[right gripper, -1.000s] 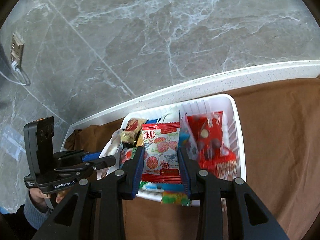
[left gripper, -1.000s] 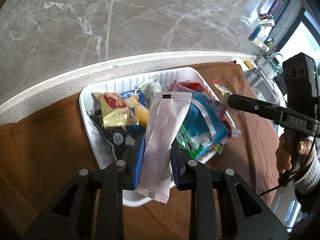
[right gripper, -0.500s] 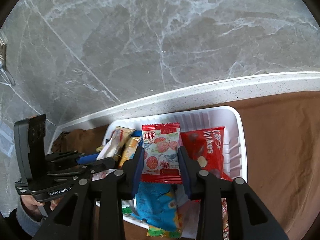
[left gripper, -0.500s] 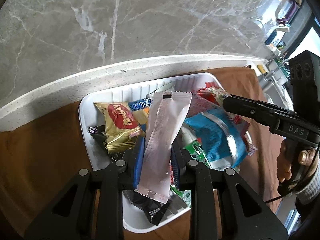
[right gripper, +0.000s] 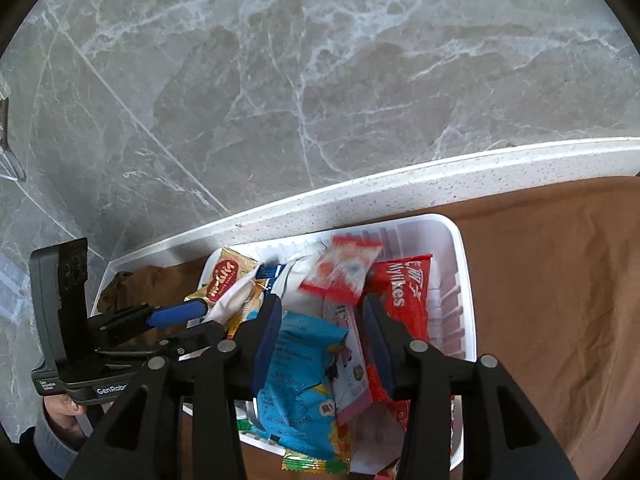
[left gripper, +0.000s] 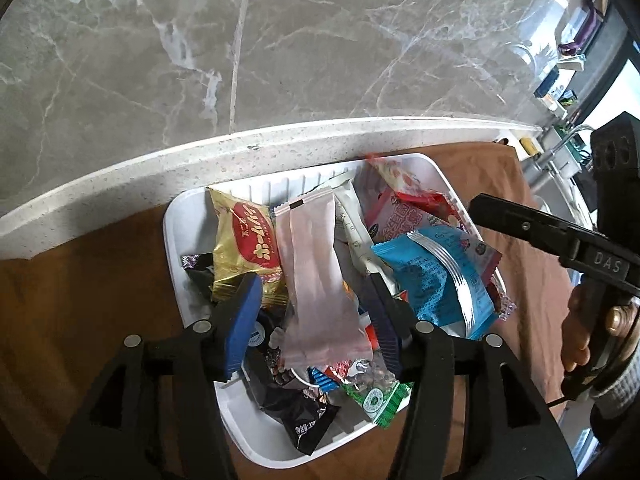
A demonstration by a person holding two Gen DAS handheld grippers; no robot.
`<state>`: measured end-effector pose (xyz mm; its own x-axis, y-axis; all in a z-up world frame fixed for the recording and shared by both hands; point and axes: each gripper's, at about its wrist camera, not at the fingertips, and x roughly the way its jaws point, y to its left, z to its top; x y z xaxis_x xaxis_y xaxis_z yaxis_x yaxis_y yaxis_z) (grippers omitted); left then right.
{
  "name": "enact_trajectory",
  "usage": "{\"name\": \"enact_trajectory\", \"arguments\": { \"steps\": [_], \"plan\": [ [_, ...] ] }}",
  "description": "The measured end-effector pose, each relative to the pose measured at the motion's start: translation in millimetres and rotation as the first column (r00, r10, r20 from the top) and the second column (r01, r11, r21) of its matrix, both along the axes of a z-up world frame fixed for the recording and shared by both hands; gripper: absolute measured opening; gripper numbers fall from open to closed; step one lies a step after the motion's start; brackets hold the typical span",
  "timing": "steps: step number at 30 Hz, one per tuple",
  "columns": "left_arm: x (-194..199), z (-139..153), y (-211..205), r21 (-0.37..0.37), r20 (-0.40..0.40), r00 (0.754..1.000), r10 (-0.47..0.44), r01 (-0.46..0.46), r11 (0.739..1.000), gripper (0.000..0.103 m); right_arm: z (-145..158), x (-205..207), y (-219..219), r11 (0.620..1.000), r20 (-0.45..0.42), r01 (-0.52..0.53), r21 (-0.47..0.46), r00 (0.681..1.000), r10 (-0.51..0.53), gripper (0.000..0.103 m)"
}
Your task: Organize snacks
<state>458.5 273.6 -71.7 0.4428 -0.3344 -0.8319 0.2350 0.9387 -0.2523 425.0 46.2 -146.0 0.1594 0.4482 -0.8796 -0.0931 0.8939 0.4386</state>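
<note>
A white basket (left gripper: 176, 264) holds several snack packets on a brown cloth. My left gripper (left gripper: 312, 312) is open above it. A long pale pink packet (left gripper: 316, 276) lies loose between its fingers, on the pile. My right gripper (right gripper: 320, 336) is open above the same basket (right gripper: 460, 280). A red-and-white packet (right gripper: 340, 270), blurred, lies just past its fingertips. A blue packet (right gripper: 300, 380) and a red Mylikes packet (right gripper: 404, 300) lie in the basket. A gold packet (left gripper: 244, 248) lies at the left.
A speckled white counter edge (left gripper: 280, 152) runs behind the basket, under a grey marble wall (right gripper: 320, 80). The brown cloth (right gripper: 552, 300) spreads to both sides. Each gripper and its holding hand show at the edge of the other's view.
Both grippers have opened. The pale pink packet left the left gripper's grip and the red-and-white packet left the right's; both now lie on the pile in the basket.
</note>
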Motion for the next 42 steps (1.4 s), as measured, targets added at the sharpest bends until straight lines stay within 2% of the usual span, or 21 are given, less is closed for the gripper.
{"name": "enact_trajectory", "arguments": {
  "steps": [11, 19, 20, 23, 28, 31, 36, 42],
  "plan": [
    [-30, 21, 15, 0.009, 0.042, 0.999, 0.026, -0.026, 1.0, 0.053, 37, -21, -11, 0.999, 0.048, 0.033, 0.027, 0.998, -0.034, 0.051],
    [-65, 50, 16, 0.056, 0.112, 0.993, 0.025, -0.031, 0.998, 0.056, 66, -53, -18, 0.998, 0.082, 0.053, 0.037, 0.995, -0.056, 0.056],
    [-71, 54, 15, 0.066, 0.122, 0.992, 0.022, -0.031, 0.997, 0.059, 71, -58, -18, 0.998, 0.091, 0.052, 0.034, 0.994, -0.055, 0.057],
    [-89, 64, 12, 0.081, 0.148, 0.989, 0.016, -0.029, 0.996, 0.067, 85, -71, -18, 0.999, 0.116, 0.048, 0.018, 0.992, -0.05, 0.064],
    [-120, 79, 4, 0.113, 0.183, 0.983, 0.012, -0.034, 0.993, 0.074, 117, -99, -18, 0.999, 0.186, 0.046, -0.011, 0.982, -0.043, 0.089],
    [-140, 87, -5, 0.14, 0.205, 0.979, 0.003, -0.032, 0.99, 0.077, 133, -119, -19, 0.998, 0.22, 0.042, -0.045, 0.975, -0.031, 0.093],
    [-175, 104, -19, 0.158, 0.243, 0.97, -0.017, -0.023, 0.987, 0.089, 157, -151, -25, 0.993, 0.268, 0.059, -0.104, 0.963, -0.029, 0.1],
    [-215, 125, -38, 0.187, 0.294, 0.955, -0.049, -0.007, 0.982, 0.089, 187, -183, -33, 0.983, 0.339, 0.09, -0.162, 0.94, -0.03, 0.103]
  ]
}}
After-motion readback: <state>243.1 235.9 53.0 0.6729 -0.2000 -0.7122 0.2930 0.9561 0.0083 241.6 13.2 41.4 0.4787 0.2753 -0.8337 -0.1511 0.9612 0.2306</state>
